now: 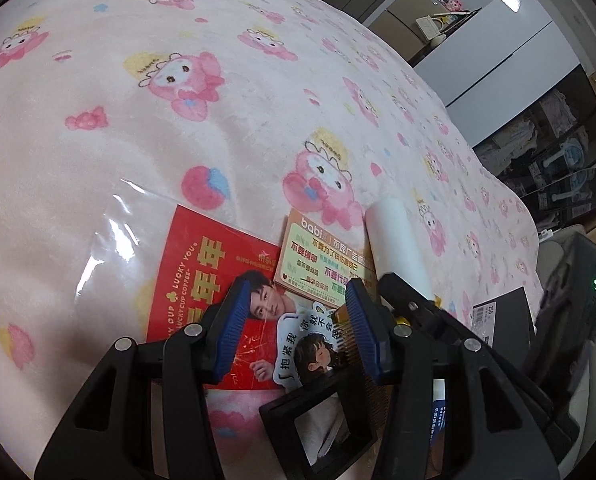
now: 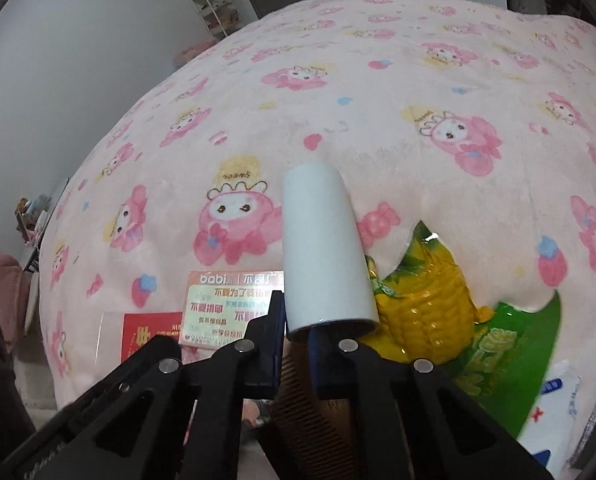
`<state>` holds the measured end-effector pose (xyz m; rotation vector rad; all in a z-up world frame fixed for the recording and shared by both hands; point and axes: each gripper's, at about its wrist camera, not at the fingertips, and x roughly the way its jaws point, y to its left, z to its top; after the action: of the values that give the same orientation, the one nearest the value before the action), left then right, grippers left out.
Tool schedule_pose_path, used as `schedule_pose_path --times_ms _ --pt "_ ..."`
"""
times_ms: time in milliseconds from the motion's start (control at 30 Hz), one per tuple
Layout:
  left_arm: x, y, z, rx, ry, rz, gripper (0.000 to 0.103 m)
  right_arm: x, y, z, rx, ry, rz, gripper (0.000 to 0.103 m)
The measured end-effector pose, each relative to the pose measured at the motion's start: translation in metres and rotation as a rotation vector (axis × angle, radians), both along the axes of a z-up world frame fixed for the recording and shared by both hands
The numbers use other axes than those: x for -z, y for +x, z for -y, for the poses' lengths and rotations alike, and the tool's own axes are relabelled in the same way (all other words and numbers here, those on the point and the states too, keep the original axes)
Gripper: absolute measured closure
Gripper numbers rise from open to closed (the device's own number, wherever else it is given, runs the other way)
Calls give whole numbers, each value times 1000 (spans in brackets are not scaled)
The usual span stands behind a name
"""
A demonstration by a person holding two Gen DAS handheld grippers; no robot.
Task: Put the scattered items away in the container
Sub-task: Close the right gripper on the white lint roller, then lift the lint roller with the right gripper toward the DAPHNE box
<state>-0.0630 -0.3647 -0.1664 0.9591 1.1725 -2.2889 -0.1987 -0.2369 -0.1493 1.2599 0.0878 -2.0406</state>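
Gripping the near end of a white paper-wrapped cylindrical roll (image 2: 323,248) lying on the pink cartoon-print bed blanket (image 2: 377,100), right hand-held gripper (image 2: 298,336); left hand-held gripper (image 1: 294,328) wide above a red printed card (image 1: 202,276).

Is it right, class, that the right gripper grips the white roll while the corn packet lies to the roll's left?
Not quite. The right gripper does grip the white roll, but the corn packet lies to the roll's right, as the right wrist view shows.
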Motion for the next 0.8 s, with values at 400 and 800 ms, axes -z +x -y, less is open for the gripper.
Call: schedule_pose_path --times_ms 400,800 --pt "1 -18 -38 228 166 -163 52 -37 58 -114 0 -99 81 98" --pt "1 -42 -104 504 120 -110 52 -28 76 -183 109 -114 126 96"
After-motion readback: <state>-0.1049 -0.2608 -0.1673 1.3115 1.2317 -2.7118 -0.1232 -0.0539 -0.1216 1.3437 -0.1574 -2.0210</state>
